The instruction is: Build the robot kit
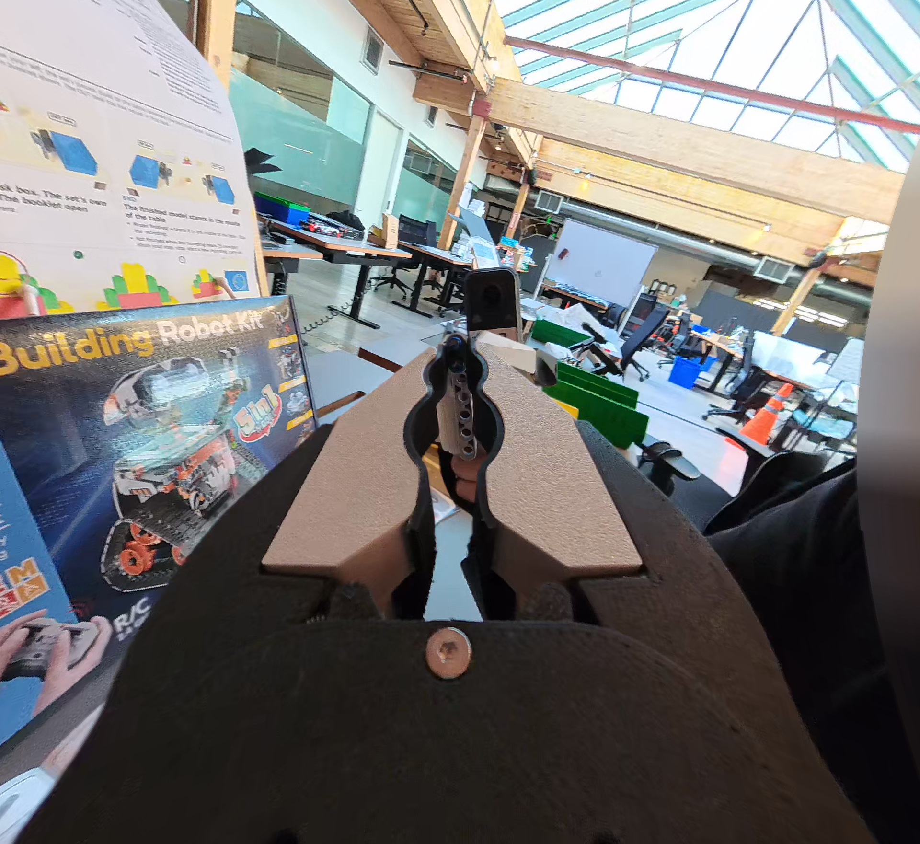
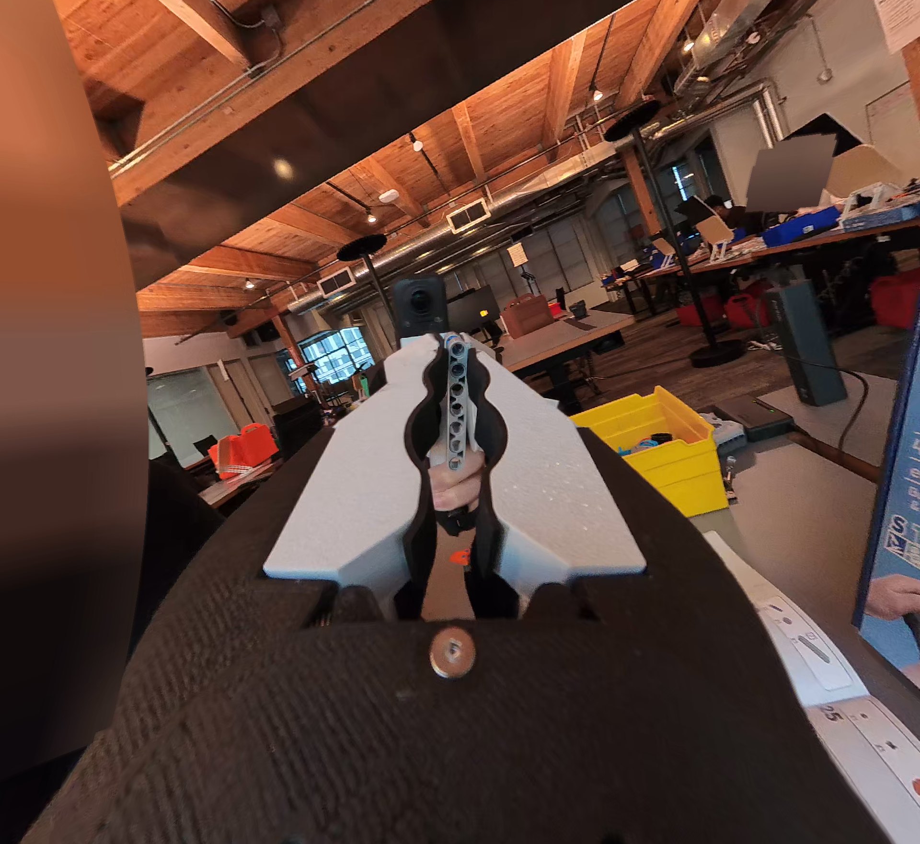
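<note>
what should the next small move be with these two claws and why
Probably ease only the right claw open a touch. It and the left claw both look shut on the same grey holed beam, meeting tip to tip, so pulling apart first might twist it.

Open workshop hall: timber beams (image 1: pixel 687 143) and plank ceiling (image 2: pixel 348 23) overhead, a sloped glass skylight (image 1: pixel 697 13) up and to the right of the left gripper admitting daylight, and recessed spot lamps (image 2: pixel 283 169) above the right gripper. Ahead of the left gripper, rows of desks (image 1: pixel 343 247), black office chairs (image 1: pixel 642 337), a whiteboard (image 1: pixel 605 255), an orange traffic cone (image 1: pixel 769 414). Ahead and right of the right gripper, long worktables (image 2: pixel 562 342), silver ducting (image 2: pixel 522 195), a gridded window (image 2: pixel 333 359).
</note>
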`<state>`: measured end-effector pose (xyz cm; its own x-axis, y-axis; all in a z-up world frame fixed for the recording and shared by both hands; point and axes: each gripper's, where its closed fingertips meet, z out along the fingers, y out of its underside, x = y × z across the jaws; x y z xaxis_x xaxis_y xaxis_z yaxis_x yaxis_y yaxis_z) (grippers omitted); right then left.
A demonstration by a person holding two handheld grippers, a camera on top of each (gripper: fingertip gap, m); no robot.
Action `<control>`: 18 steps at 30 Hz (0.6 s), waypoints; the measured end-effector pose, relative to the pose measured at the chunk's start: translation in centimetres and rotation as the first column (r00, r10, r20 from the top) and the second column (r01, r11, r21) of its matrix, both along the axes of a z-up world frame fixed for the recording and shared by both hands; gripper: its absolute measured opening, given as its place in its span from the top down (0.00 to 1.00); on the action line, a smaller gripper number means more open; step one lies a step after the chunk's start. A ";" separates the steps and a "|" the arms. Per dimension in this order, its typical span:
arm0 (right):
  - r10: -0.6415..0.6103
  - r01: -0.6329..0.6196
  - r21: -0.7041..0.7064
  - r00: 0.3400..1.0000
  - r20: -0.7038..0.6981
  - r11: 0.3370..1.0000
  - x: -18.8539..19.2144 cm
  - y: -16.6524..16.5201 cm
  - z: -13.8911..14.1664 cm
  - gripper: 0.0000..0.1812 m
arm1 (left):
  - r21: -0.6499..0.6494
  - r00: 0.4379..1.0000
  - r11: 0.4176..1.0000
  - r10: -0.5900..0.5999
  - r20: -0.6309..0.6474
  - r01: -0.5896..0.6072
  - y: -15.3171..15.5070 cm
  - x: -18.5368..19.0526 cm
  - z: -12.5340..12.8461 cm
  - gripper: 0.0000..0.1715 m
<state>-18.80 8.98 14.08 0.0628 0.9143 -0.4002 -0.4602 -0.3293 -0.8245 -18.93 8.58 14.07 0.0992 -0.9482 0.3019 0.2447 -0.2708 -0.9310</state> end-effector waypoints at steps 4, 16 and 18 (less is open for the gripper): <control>-0.030 0.030 0.007 1.000 0.001 1.000 0.1 0.1 0.1 0.97 | 0.034 0.999 0.999 0.042 -0.006 -0.042 0.1 0.1 0.1 0.96; 0.120 -0.119 0.017 0.993 -0.022 0.993 -0.2 -1.6 0.6 0.97 | -0.065 0.983 0.984 -0.161 0.083 0.167 -1.4 0.0 0.6 0.97; 0.113 -0.113 0.010 0.993 -0.014 0.994 -0.1 -1.4 0.4 0.97 | -0.050 0.989 0.989 -0.135 0.059 0.138 -1.2 0.1 0.4 0.97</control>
